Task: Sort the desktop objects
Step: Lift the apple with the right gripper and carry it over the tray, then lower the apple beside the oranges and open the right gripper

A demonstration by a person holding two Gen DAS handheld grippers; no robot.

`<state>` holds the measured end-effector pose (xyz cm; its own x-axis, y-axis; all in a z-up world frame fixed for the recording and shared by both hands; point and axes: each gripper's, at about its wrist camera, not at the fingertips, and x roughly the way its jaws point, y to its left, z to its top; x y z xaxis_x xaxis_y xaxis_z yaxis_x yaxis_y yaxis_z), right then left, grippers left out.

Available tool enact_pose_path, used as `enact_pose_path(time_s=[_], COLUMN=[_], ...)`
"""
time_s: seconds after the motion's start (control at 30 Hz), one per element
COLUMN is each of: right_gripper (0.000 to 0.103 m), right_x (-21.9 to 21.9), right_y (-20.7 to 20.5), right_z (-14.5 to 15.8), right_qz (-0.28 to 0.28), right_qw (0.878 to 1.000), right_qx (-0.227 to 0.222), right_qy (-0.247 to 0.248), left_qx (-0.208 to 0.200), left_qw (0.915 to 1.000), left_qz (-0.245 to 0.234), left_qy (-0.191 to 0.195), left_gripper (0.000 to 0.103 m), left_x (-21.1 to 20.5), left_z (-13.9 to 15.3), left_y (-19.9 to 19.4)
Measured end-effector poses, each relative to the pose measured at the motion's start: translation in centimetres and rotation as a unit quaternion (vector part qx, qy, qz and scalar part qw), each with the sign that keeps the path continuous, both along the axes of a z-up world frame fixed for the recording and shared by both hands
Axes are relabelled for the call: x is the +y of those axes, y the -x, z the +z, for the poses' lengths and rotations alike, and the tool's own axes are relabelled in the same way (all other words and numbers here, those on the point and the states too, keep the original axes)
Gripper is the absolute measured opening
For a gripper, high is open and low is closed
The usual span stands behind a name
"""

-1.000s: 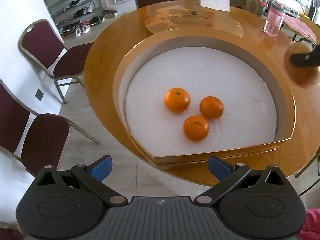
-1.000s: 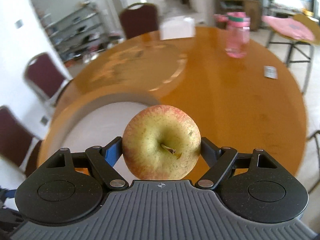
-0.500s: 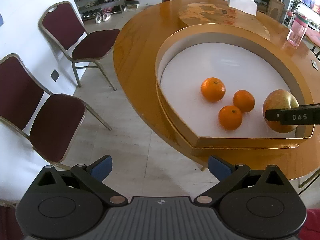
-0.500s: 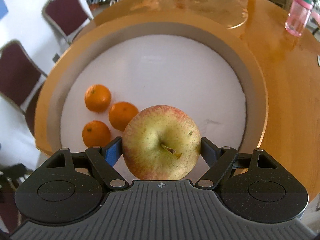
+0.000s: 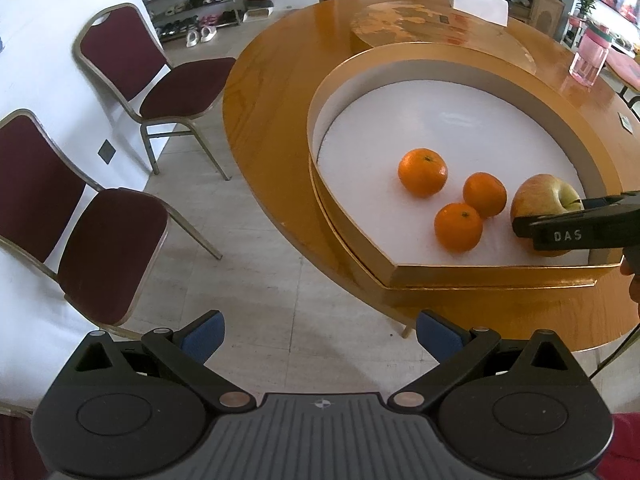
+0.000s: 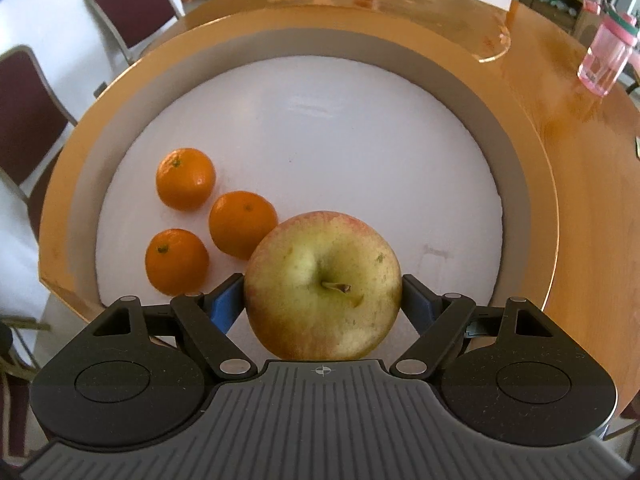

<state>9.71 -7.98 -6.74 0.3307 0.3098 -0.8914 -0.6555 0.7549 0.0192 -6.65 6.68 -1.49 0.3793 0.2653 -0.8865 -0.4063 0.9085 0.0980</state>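
in the right wrist view, a yellow-red apple [image 6: 322, 285] is gripped between the blue fingers [image 6: 224, 304] of the right gripper [image 6: 322, 300], stem toward the camera, low in the centre of the frame over the white floor of a gold-rimmed tray [image 6: 516, 168]. three oranges [image 6: 242, 224] are seen to the left of the apple, the nearest just beside it. in the left wrist view, the left gripper [image 5: 318, 336] is held with its fingers [image 5: 202, 334] wide apart and nothing between them, over the tiled floor [image 5: 256, 264] off the round wooden desk [image 5: 276, 92]. a pink bottle [image 5: 590, 56] is seen at the upper right, dark red chairs [image 5: 156, 76] at the left.
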Motion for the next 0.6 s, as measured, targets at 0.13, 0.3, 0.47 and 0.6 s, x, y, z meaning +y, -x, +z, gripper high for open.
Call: enact_pose_path(time_s=[0.13, 0.3, 0.47, 0.6], right_gripper=[0.083, 0.083, 0.083, 0.086], right_x=[0.03, -0.11, 0.05, -0.31], right_y=[0.19, 0.28, 0.34, 0.3], right_z=[0.0, 0.02, -0.01, 0.3], right_qz=[0.006, 0.003, 0.002, -0.011], right_qw=[1.0, 1.0, 1.0, 1.0], right_qx=[0.002, 0.002, 0.001, 0.01], right_qy=[0.009, 0.007, 0.009, 0.001], left_qx=[0.0, 0.001, 0.001, 0.0], left_qw=[1.0, 1.0, 1.0, 0.9999], left_qz=[0.001, -0.002, -0.007, -0.01], left_qy=[0.001, -0.001, -0.004, -0.008], left_gripper=[0.102, 0.102, 0.102, 0.102], left_x=[-0.02, -0.05, -0.17, -0.18], left_z=[-0.01, -0.02, 0.18, 0.34], left_y=[0.07, -0.04, -0.09, -0.17])
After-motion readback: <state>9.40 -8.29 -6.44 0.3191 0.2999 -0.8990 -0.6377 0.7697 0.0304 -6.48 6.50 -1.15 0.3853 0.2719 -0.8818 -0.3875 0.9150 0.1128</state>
